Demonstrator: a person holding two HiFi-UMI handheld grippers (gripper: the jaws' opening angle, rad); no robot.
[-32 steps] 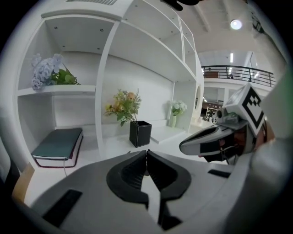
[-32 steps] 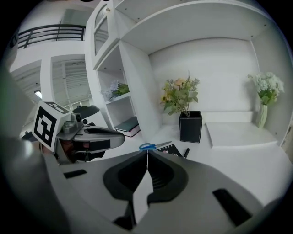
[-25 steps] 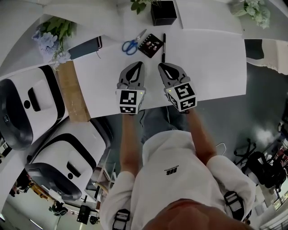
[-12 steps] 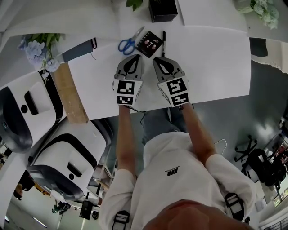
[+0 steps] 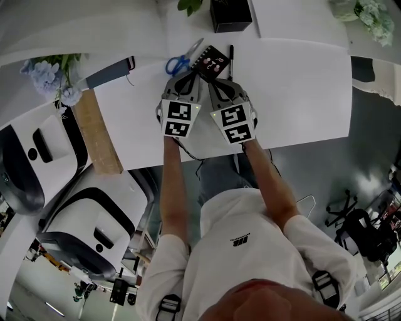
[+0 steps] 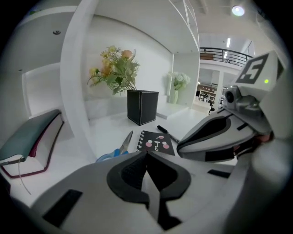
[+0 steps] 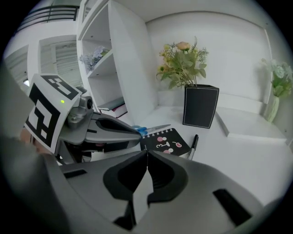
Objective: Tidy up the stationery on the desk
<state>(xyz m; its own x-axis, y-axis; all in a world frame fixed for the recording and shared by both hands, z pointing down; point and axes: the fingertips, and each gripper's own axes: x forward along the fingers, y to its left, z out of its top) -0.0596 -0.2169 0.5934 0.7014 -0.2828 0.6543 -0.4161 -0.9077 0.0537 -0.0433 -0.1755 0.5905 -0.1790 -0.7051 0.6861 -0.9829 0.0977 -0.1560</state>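
Note:
A small black spiral notebook (image 5: 212, 61) lies at the far side of the white desk (image 5: 301, 88). Blue-handled scissors (image 5: 182, 61) rest to its left and a black pen (image 5: 230, 55) to its right. Behind them stands a black square holder (image 5: 229, 14). My left gripper (image 5: 191, 76) and right gripper (image 5: 210, 84) hover side by side just short of the notebook, both shut with nothing between the jaws. The left gripper view shows the scissors (image 6: 116, 150), notebook (image 6: 155, 141) and pen (image 6: 167, 132) ahead. The right gripper view shows the notebook (image 7: 165, 142), pen (image 7: 192, 145) and holder (image 7: 200, 106).
A closed book (image 5: 113, 70) lies in a shelf nook at the left, with a brown cardboard strip (image 5: 94, 128) and pale flowers (image 5: 50, 69) near it. A plant stands behind the holder. Two white machines (image 5: 31, 163) sit left of the desk, a white shelf wall (image 7: 128, 82) beside the stationery.
Both grippers have moved forward across the desk toward the notebook and drawn closer together. The stationery has not moved.

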